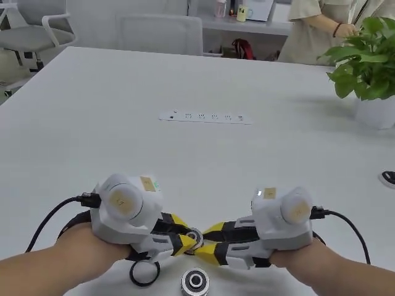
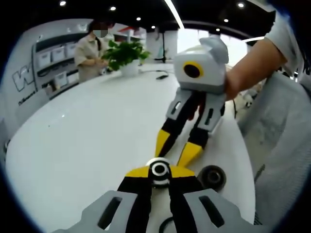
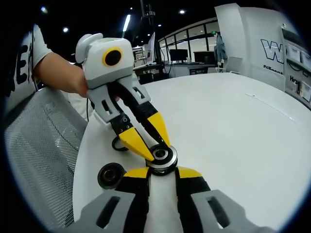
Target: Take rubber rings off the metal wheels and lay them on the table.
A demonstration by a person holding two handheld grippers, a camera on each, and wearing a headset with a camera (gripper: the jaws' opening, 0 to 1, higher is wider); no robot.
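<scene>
A small metal wheel (image 1: pixel 192 238) with a black rubber rim is held just above the white table (image 1: pixel 185 160), close to its near edge, between both grippers. My left gripper (image 1: pixel 184 242) is shut on this wheel (image 2: pixel 159 169). Facing it, my right gripper (image 1: pixel 207 242) has its yellow tips closed on the wheel's rubber ring (image 3: pixel 162 156). A second wheel (image 1: pixel 195 281) with its ring on lies on the table just in front. One loose black rubber ring (image 1: pixel 144 272) lies under my left gripper.
A white power strip (image 1: pixel 205 116) lies mid-table. A potted plant (image 1: pixel 370 68) stands at the far right, with a small black object (image 1: pixel 389 178) at the right edge. A person stands behind the table and an office chair (image 1: pixel 37 31) at the far left.
</scene>
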